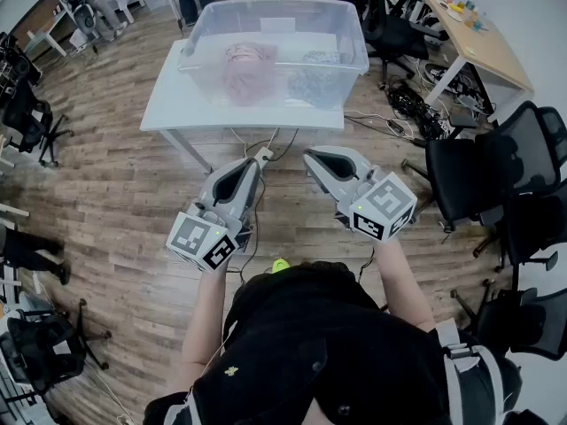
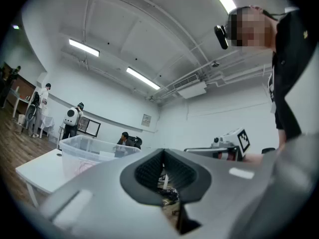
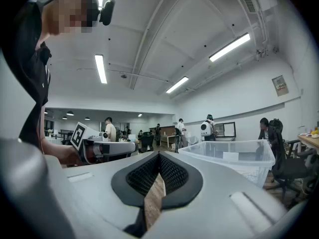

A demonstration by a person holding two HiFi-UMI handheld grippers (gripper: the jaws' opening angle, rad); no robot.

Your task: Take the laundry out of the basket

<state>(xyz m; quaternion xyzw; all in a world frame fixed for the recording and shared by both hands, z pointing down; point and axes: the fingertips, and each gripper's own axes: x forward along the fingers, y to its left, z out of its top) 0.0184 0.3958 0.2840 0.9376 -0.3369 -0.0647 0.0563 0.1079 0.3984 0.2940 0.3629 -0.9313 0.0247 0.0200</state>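
The basket is a clear plastic bin [image 1: 275, 38] on a white table [image 1: 177, 104]. Inside it lie a pink garment [image 1: 246, 67] and a grey-blue garment [image 1: 312, 82]. My left gripper [image 1: 253, 165] and right gripper [image 1: 312, 157] are held level side by side over the wood floor, short of the table's near edge. Both are shut with nothing between the jaws. In the left gripper view the shut jaws meet at the left gripper [image 2: 163, 152], with the bin [image 2: 89, 151] ahead to the left. In the right gripper view the right gripper [image 3: 159, 154] is shut and the bin [image 3: 234, 156] is ahead to the right.
Black office chairs [image 1: 483, 171] stand at the right, and more chairs [image 1: 27, 118] at the left. A wooden desk [image 1: 478, 38] is at the far right. Cables [image 1: 412, 104] trail on the floor beside and under the table. People stand at the far end of the room.
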